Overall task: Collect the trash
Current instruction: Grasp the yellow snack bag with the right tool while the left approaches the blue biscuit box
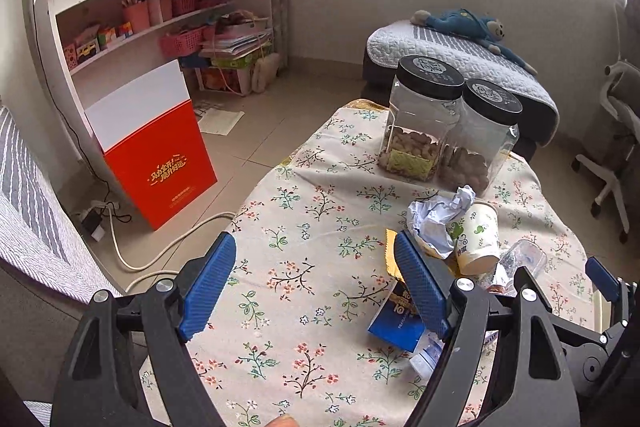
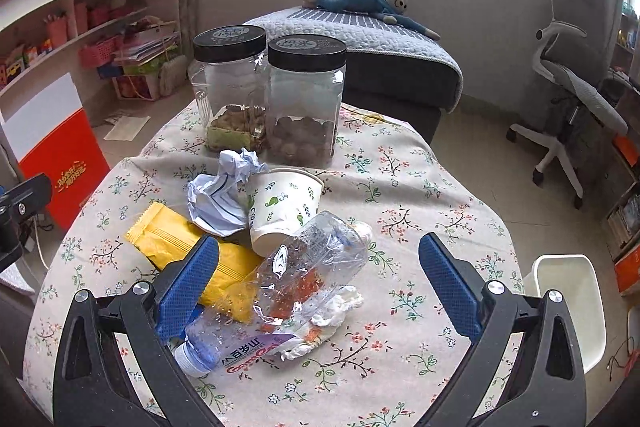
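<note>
No trash is picked up yet: the left gripper [image 1: 316, 275] has its jaws wide over bare cloth, with the trash by its right jaw. The right gripper [image 2: 320, 279] also has wide, empty jaws, and between them on the desk [image 2: 420, 187] lie a yellow wrapper [image 2: 168, 235], paper ball [image 2: 220, 195], cup [image 2: 280, 207] and bottle [image 2: 296, 275]. The bottle label has writing, too small to read well; a white bin [image 2: 568, 307] waits past the right jaw.

Both tongs look alike: black plastic frames with triangular cut-outs, each arm pinned by round silver screws near the top. The left tongs [image 1: 316, 291] and the right tongs [image 2: 320, 291] carry long blue pads [image 2: 188, 287] with a fine ribbed, cross-hatched texture, set on angled black fingers.
</note>
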A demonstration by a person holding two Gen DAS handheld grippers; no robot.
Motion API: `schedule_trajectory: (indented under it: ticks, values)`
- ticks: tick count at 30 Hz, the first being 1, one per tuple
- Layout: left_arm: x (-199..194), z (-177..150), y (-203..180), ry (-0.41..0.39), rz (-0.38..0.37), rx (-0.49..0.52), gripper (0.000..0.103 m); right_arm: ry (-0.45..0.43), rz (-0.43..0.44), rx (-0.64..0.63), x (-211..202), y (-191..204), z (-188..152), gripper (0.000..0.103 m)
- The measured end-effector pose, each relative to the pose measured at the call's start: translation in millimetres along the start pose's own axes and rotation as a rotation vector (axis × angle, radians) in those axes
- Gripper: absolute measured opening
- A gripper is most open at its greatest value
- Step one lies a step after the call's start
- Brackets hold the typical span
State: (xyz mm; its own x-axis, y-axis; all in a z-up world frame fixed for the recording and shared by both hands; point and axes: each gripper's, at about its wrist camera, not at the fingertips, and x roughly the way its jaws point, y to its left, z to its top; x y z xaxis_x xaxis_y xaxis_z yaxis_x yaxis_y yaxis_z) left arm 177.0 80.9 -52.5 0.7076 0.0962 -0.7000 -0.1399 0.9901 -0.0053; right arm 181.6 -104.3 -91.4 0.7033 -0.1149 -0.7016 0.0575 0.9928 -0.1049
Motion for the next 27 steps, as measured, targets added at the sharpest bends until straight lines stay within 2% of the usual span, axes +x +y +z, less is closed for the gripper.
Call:
schedule_trajectory:
  ticks: [4,8,14,16,17,18,19,22,27]
  values:
    - [3.8,6.9,22.5,0.013,0.008,-0.048,0.079,0.052,0.068,-0.077,15.4,33.7,-4.7,0.096]
    - [3.6,13.7,38.2,0.01,0.017,-0.078,0.079,0.063,0.104,-0.144,25.2,65.3,-5.7,0.096]
    - [6.4,18.4,59.1,0.019,0.021,-0.115,0.079,0.112,0.059,-0.236,53.2,99.0,-8.2,0.096]
    - [8.3,19.2,64.4,0.025,0.021,-0.125,0.079,0.129,0.057,-0.245,61.4,103.6,-8.6,0.092]
    - [8.9,19.4,66.0,0.027,0.022,-0.126,0.079,0.138,0.058,-0.251,65.2,105.2,-8.4,0.088]
    - [9.5,19.6,67.2,0.029,0.022,-0.126,0.079,0.152,0.061,-0.257,69.5,105.9,-8.8,0.073]
    - [10.2,20.0,67.3,0.031,0.021,-0.125,0.079,0.169,0.071,-0.254,73.9,103.9,-9.7,0.049]
    - [14.2,20.4,66.5,0.043,0.014,-0.126,0.079,0.155,0.1,-0.226,72.7,96.2,-8.4,0.02]
    - [31.8,18.9,55.9,0.132,-0.018,-0.108,0.079,0.103,0.17,-0.131,48.6,69.1,4.3,0.006]
